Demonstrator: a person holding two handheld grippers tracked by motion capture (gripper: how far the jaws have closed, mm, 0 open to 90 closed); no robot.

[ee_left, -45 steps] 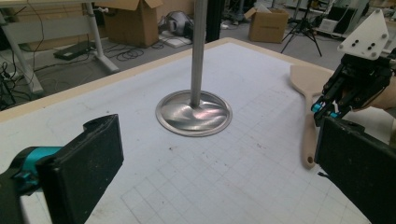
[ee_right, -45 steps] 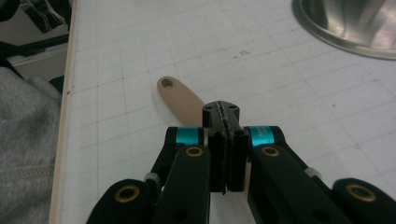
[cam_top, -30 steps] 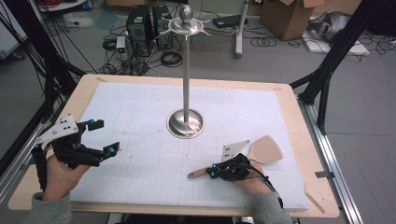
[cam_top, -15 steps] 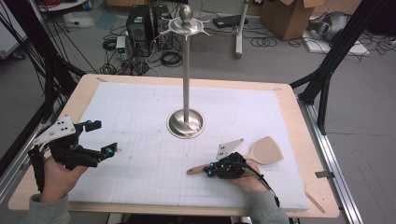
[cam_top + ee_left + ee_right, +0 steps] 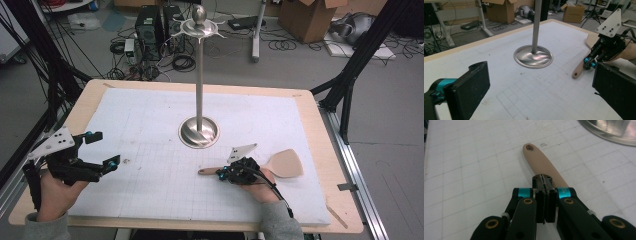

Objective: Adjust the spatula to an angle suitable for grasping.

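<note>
The spatula [image 5: 272, 165] lies flat on the white mat [image 5: 150, 120] with its long axis running left to right in the high view, the handle end with its hanging hole pointing left and the broad blade pointing right. Going from the left: the left gripper [image 5: 97, 149] is held just above the mat at its left edge, its two fingers [image 5: 471, 87] spread wide with nothing between them, pointing across the mat toward the stand's round metal base [image 5: 199, 132]; the left hand [image 5: 55, 192] grips it from below, wrist low. Further right, the right gripper [image 5: 222, 173] is lowered over the spatula's handle, its fingers [image 5: 544, 185] pressed together, their tips at the handle's top face. Whether they pinch it cannot be told. The handle's holed end reaches past the fingertips; the blade lies behind the right hand [image 5: 257, 182].
</note>
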